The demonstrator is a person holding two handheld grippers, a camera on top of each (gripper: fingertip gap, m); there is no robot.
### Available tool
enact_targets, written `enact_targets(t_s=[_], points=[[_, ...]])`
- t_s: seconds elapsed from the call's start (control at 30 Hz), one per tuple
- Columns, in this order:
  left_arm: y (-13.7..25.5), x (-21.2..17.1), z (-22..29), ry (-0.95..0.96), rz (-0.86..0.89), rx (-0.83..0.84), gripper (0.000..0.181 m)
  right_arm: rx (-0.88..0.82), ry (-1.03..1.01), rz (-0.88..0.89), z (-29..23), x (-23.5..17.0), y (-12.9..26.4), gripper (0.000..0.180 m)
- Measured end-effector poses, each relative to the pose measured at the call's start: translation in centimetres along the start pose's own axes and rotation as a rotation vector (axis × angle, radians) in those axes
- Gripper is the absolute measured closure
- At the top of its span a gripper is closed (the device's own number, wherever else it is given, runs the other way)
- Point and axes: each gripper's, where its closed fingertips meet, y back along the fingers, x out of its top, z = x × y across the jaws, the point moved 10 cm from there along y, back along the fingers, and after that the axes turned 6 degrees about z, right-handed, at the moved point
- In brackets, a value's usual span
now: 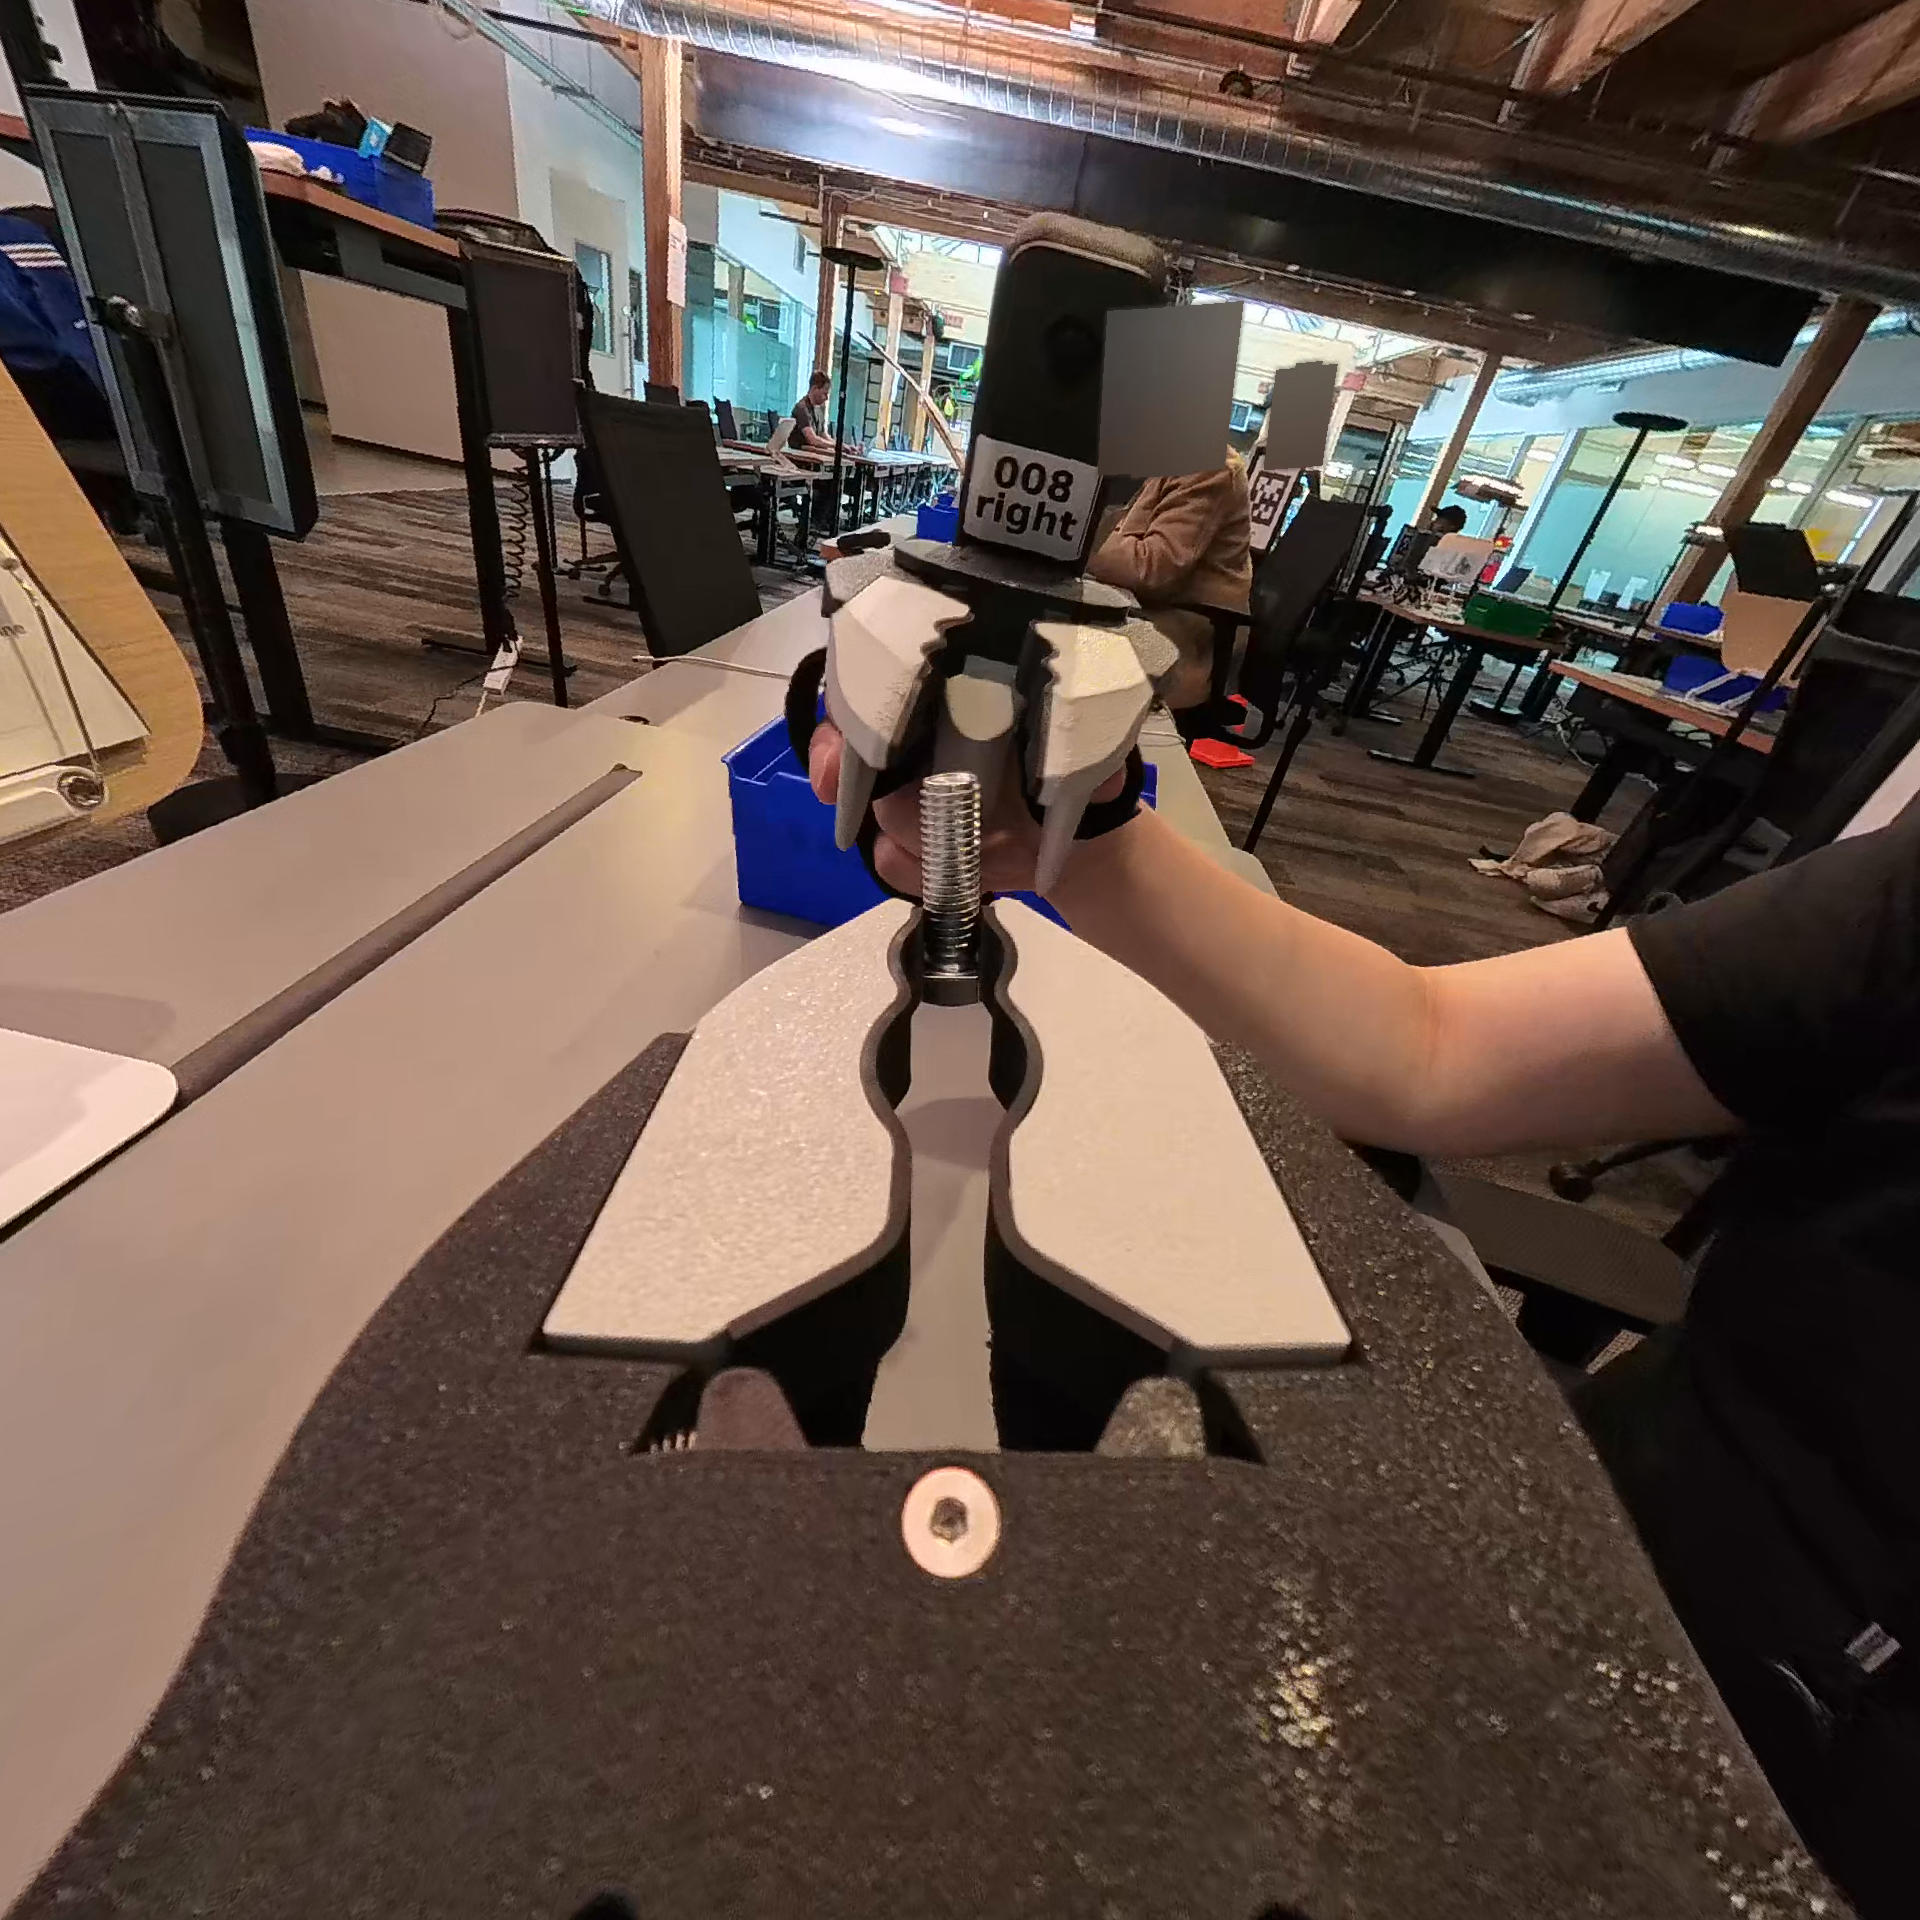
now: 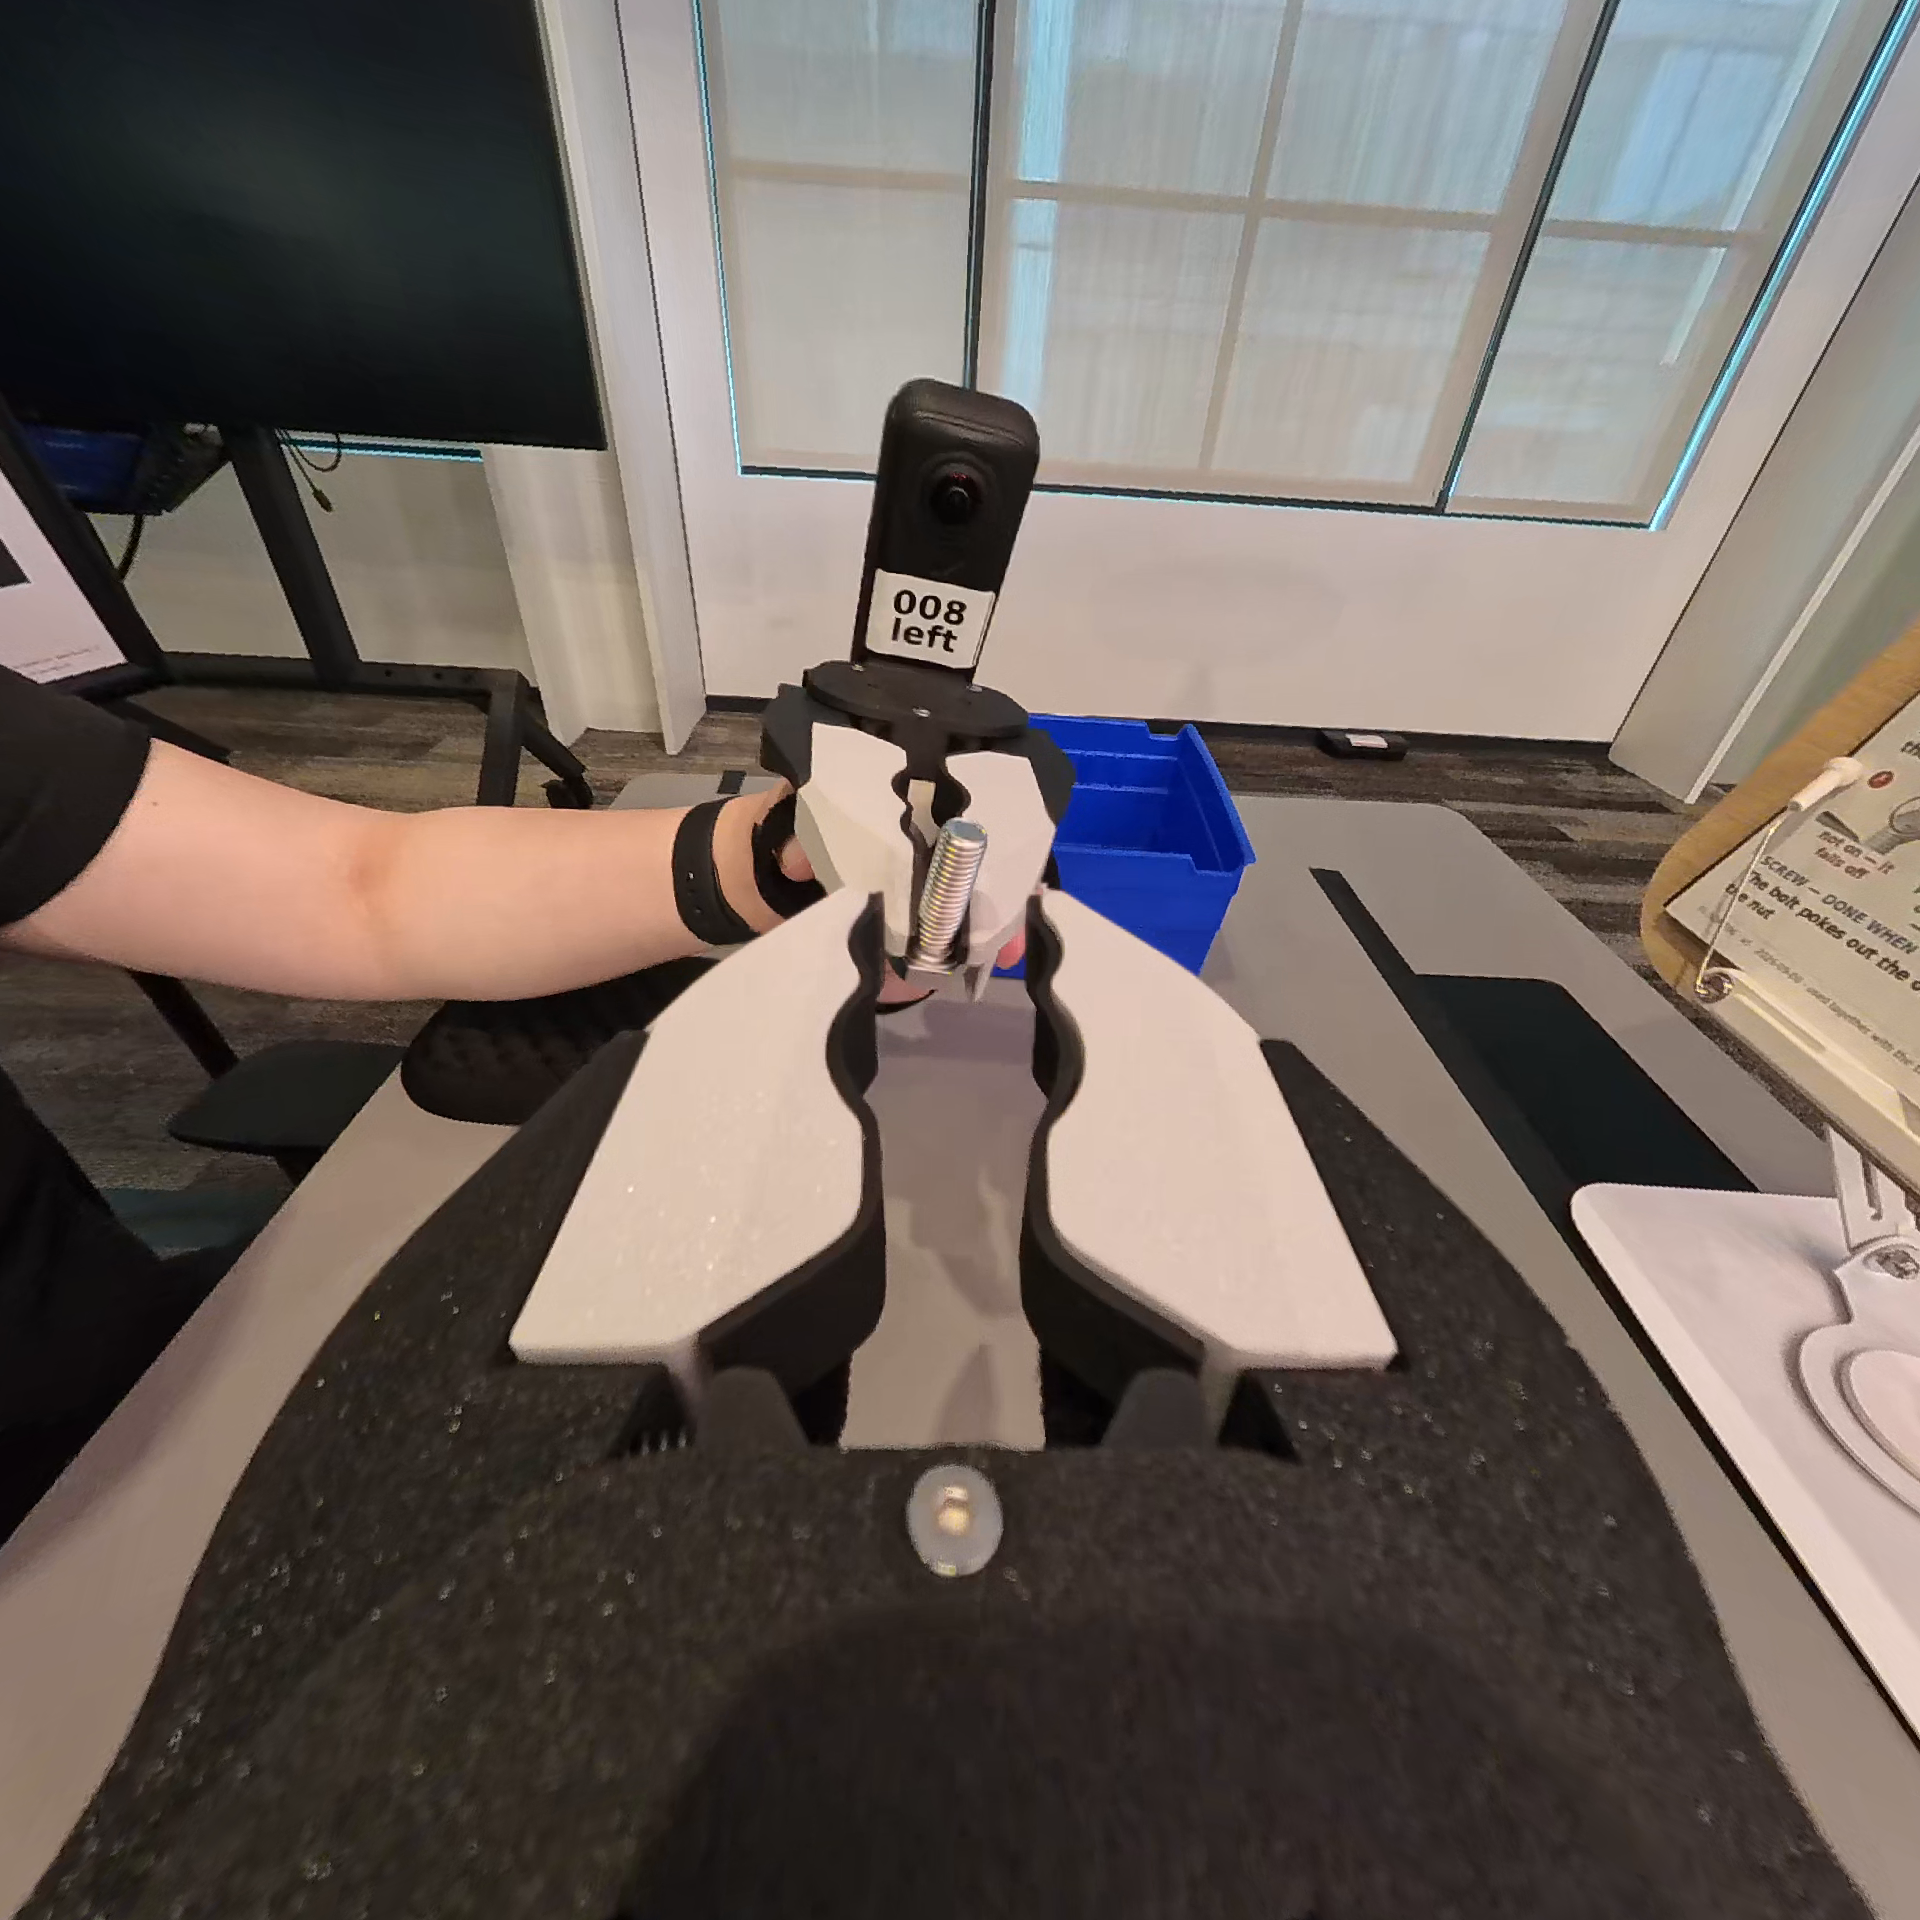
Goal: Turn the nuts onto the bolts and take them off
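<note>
In the left wrist view, the left tongs [image 1: 951, 951] are seen closed narrow on the head of a bolt [image 1: 948, 847], which stands upright from the tips with its thread bare; no nut is seen on it. Just beyond the bolt, the right tongs [image 1: 961, 831] are held with their tips spread to either side of the thread and holding nothing. A blue bin [image 1: 779, 821] stands behind them on the grey table [image 1: 312, 1039]. In the right wrist view, the right tongs [image 2: 951, 925] are wide and empty, and the bolt [image 2: 940, 899] is seen just ahead of their tips, gripped at its head by the left tongs [image 2: 940, 961] and leaning a little. It is judged that a nut must be fetched first, perhaps from the bin [image 2: 1143, 831], though its inside is not shown. For a good start, the bolt should be kept steady and straight, and the nut should be set flat on the thread end before it is turned, so that the thread is not crossed.
</note>
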Motion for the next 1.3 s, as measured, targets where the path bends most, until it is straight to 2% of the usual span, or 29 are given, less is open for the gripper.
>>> enact_targets(t_s=[0.27, 0.4, 0.73, 0.97, 1.3], points=[[0.3, 0.3, 0.1, -0.009, 0.001, 0.010, 0.171, 0.036, -0.024, -0.130, 1.2, -2.9, 0.4, 0.157], [0.7, 0.6, 0.3, -0.017, 0.003, 0.011, 0.172, 0.050, -0.080, -0.240, 2.4, -6.0, 0.6, 0.159], [1.1, 1.0, 0.7, -0.023, 0.006, 0.000, 0.171, 0.075, -0.044, -0.594, 3.1, -12.6, 0.1, 0.160], [1.1, 1.0, 0.9, -0.022, 0.000, -0.010, 0.172, 0.077, -0.004, -0.751, 2.9, -14.7, -0.7, 0.157], [1.1, 0.9, 1.1, -0.025, -0.007, -0.021, 0.171, 0.101, 0.007, -0.834, 2.7, -16.1, -1.7, 0.157]])
